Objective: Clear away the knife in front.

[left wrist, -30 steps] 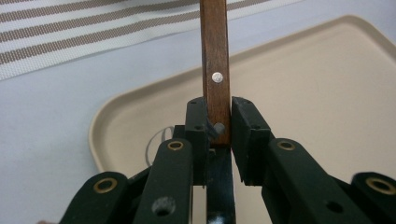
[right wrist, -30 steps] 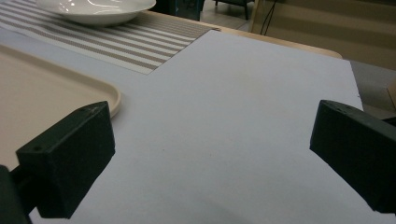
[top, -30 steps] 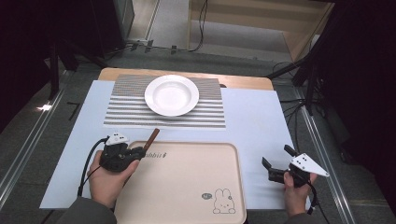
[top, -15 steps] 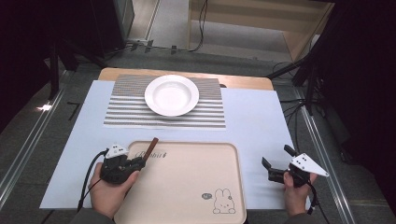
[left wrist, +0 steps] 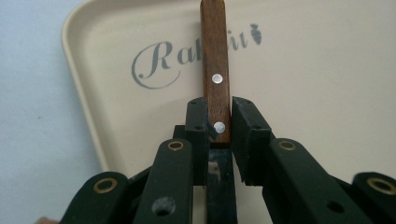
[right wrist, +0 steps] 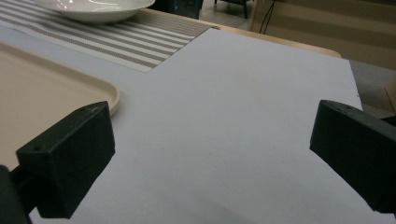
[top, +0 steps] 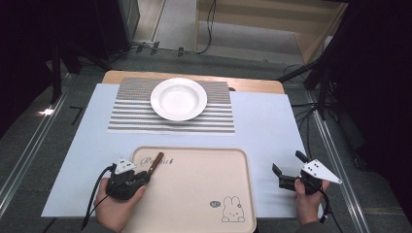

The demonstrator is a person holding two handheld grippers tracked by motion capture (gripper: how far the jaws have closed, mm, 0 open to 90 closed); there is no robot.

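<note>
My left gripper (top: 144,176) is shut on a wooden-handled utensil (top: 152,165) over the near left corner of the beige tray (top: 194,194). In the left gripper view the brown handle (left wrist: 213,60), with two metal rivets, sticks out forward from between the jaws over the tray's printed lettering. Its other end is hidden behind the jaws. My right gripper (top: 287,162) stands open, with nothing between its jaws, low over the white sheet (right wrist: 243,93) to the right of the tray.
A white plate (top: 178,98) sits on a striped mat (top: 131,114) at the far side of the table. The tray has a rabbit print (top: 232,209) near its front right corner. Dark floor and cables surround the table.
My left hand has drawn back toward the person and sunk lower, carrying the wooden-handled utensil from the tray's far left rim to its left corner. The right gripper has kept still.
</note>
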